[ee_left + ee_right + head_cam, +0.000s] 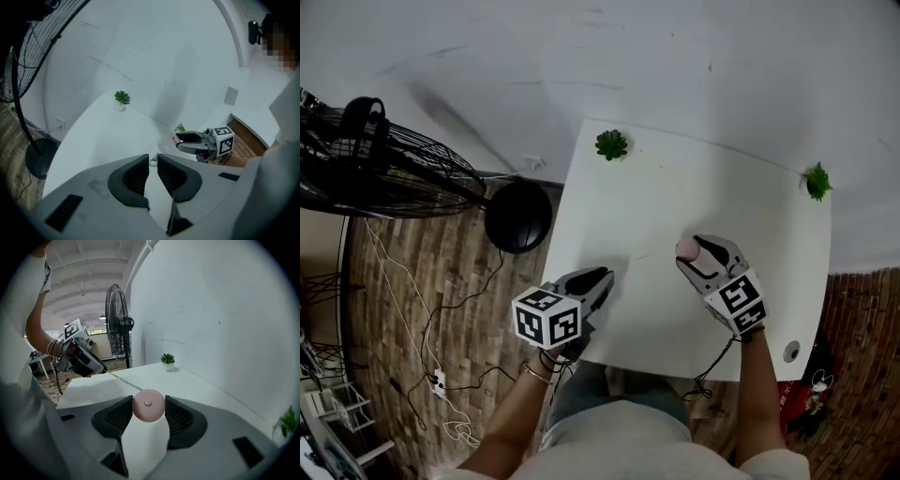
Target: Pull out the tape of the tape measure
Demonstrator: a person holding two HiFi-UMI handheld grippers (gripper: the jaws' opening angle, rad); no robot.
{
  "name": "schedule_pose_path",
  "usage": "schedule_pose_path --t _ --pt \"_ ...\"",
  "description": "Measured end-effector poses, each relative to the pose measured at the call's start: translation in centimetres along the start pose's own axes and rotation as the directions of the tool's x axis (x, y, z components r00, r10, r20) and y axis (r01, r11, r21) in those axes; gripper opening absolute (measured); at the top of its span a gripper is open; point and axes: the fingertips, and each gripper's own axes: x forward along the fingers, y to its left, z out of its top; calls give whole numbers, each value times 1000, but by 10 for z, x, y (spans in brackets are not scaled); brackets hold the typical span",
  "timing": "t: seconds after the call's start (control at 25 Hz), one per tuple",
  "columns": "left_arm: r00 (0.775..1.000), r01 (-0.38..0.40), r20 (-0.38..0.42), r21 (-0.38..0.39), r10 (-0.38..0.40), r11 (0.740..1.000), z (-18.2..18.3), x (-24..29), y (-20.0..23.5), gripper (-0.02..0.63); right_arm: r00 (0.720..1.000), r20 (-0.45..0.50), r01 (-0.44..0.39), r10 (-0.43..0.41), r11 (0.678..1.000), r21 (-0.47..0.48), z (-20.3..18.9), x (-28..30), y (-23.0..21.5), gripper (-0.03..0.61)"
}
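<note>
Noted right gripper (690, 251) clamped on pink round tape measure (148, 405), centre-right of head view over white table (647, 206). Noted left gripper (602, 278), lower centre-left, pinched on tape (124, 380) by its end ring (153, 161). Recorded thin tape running straight between grippers.

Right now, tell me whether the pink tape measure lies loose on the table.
No, the pink tape measure sits clamped in the right tongs.

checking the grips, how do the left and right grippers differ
The right gripper clamps the round pink tape measure; the left gripper pinches the small metal ring at the end of the thin tape. The right gripper's jaws stand wider than the left gripper's. Both grip something over the white table.
</note>
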Motion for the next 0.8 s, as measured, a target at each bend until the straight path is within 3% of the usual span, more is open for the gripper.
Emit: schedule_pose_path --t 0.44,0.8 --pt "988 -141 41 -171 150 975 -38 -32 52 58 983 -55 -182 177 977 -113 13 74 36 216" --pt "974 -221 -12 -260 225 940 -60 -43 76 58 953 -144 -287 267 947 -145 4 108 66 216"
